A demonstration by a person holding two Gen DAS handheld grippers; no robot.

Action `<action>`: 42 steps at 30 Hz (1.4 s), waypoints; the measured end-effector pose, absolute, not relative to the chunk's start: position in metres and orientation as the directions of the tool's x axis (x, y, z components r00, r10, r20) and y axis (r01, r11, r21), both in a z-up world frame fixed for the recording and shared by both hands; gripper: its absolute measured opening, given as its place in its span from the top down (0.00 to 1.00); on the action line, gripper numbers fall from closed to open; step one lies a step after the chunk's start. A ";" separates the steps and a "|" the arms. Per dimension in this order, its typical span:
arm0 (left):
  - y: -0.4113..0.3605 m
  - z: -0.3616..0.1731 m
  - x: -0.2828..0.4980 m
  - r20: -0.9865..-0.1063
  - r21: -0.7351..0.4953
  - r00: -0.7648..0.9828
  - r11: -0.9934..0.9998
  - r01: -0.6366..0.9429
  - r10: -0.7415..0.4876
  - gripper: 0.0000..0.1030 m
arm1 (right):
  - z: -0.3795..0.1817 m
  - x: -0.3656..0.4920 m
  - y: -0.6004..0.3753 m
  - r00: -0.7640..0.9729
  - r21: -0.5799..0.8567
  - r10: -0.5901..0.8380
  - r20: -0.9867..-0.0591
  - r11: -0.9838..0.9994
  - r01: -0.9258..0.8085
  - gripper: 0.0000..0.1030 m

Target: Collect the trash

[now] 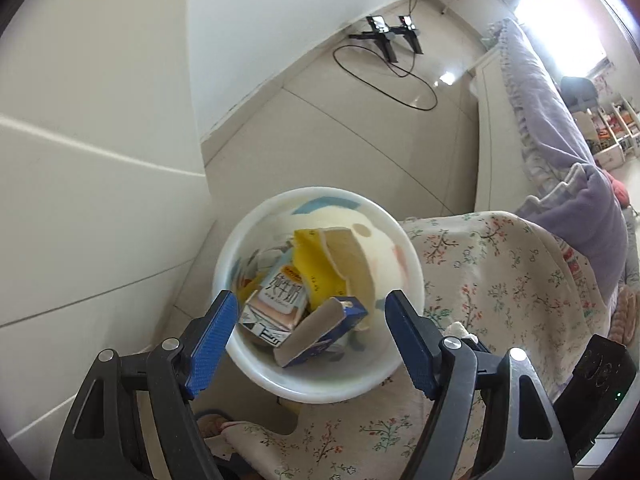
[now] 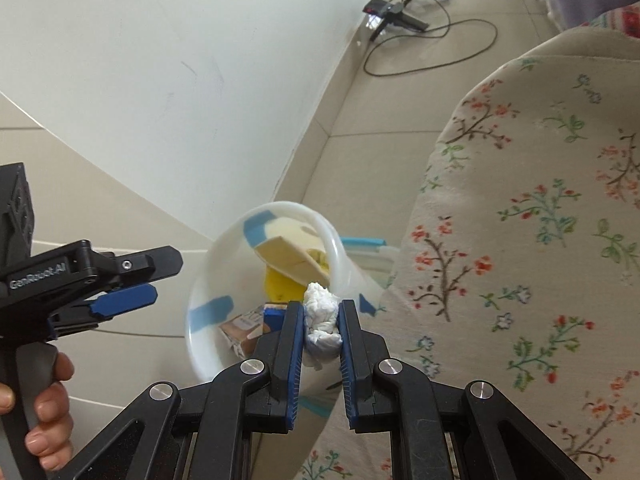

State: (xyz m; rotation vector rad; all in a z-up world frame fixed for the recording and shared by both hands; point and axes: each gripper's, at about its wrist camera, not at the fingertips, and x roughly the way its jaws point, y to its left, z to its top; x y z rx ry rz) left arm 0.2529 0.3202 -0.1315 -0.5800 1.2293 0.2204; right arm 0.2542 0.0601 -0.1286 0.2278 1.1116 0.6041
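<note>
A white trash bin (image 1: 256,372) with a blue pattern stands on the floor beside a floral-covered surface (image 1: 500,280). It holds a milk carton (image 1: 276,300), a blue box (image 1: 320,336), and yellow and beige pieces (image 1: 320,260). My left gripper (image 1: 308,320) is open and empty, its fingers spread just above the bin's mouth. My right gripper (image 2: 320,320) is shut on a crumpled white tissue (image 2: 320,316), held over the bin's rim (image 2: 336,248). The left gripper (image 2: 132,280) also shows in the right wrist view, left of the bin.
A white cabinet (image 1: 100,200) stands left of the bin. Black stands with cables (image 1: 392,36) lie on the tiled floor farther back. A bed with purple bedding (image 1: 560,140) runs along the right. A slipper (image 1: 212,424) lies below the bin.
</note>
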 end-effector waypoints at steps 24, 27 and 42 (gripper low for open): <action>0.321 -0.124 0.244 -0.937 -0.276 0.324 0.844 -0.460 -0.130 0.23 | -0.175 0.283 0.136 0.190 0.503 0.580 -0.792 0.796 -0.336 0.55; 0.308 -0.120 0.240 -0.937 -0.258 0.332 0.861 -0.437 -0.113 0.23 | -0.159 0.268 0.109 0.236 0.497 0.579 -0.780 0.804 -0.327 0.55; 0.183 -0.067 0.104 -0.881 -0.126 0.471 0.936 -0.327 0.046 0.23 | -0.050 0.110 -0.015 0.516 0.270 0.438 -0.736 0.889 -0.368 0.52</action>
